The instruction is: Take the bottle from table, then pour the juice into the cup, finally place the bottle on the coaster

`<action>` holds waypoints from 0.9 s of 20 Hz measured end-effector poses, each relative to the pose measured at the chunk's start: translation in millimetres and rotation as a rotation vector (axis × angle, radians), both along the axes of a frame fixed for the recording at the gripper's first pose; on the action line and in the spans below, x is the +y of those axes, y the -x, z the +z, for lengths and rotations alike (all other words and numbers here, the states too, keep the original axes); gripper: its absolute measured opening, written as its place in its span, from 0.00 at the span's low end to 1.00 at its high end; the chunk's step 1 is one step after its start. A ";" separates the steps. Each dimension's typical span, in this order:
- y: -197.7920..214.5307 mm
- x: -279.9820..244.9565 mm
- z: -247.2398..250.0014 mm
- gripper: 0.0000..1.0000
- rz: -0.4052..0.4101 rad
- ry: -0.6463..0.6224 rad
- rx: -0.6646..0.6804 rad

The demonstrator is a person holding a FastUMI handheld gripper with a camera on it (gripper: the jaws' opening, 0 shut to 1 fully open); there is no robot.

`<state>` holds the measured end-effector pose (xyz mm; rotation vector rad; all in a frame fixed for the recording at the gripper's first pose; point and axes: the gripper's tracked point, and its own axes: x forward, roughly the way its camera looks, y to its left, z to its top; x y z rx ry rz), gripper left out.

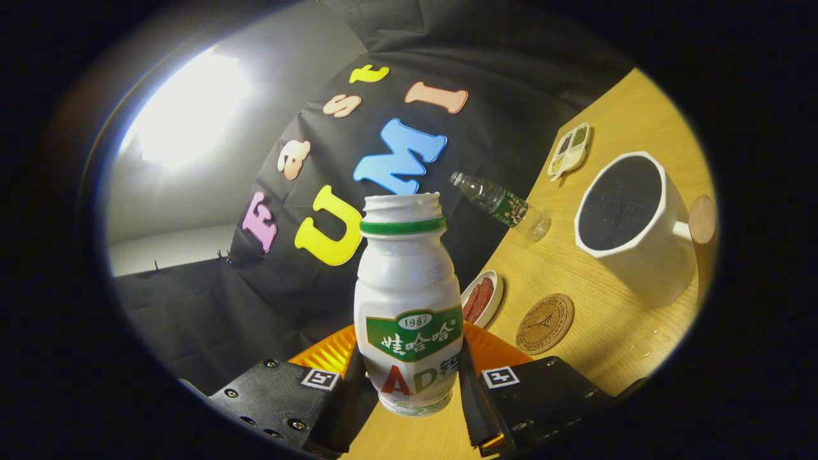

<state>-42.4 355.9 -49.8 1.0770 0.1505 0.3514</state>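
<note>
A: White plastic, thin-walled by the look of it: the yogurt-drink bottle (409, 306) should be light and a bit squashy, its printed label smooth enough to slip.

B: Where is it held?

A: Low on the body. The gripper (412, 383) has both fingers pressed on its sides, bottle between them, raised over the wooden table (607, 332) and uncapped.

B: So squeeze gently?

A: I'd judge yes; a hard pinch could dent it.

B: Count?

A: One white mug (632, 223) beyond the fingers, one cork coaster (544, 323) nearer, one clear water bottle (501, 204) lying down, one dish of red slices (482, 299), one divided snack tray (569, 151).
</note>
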 end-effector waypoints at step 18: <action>-10.9 -35.1 13.9 0.66 -0.042 -0.369 0.059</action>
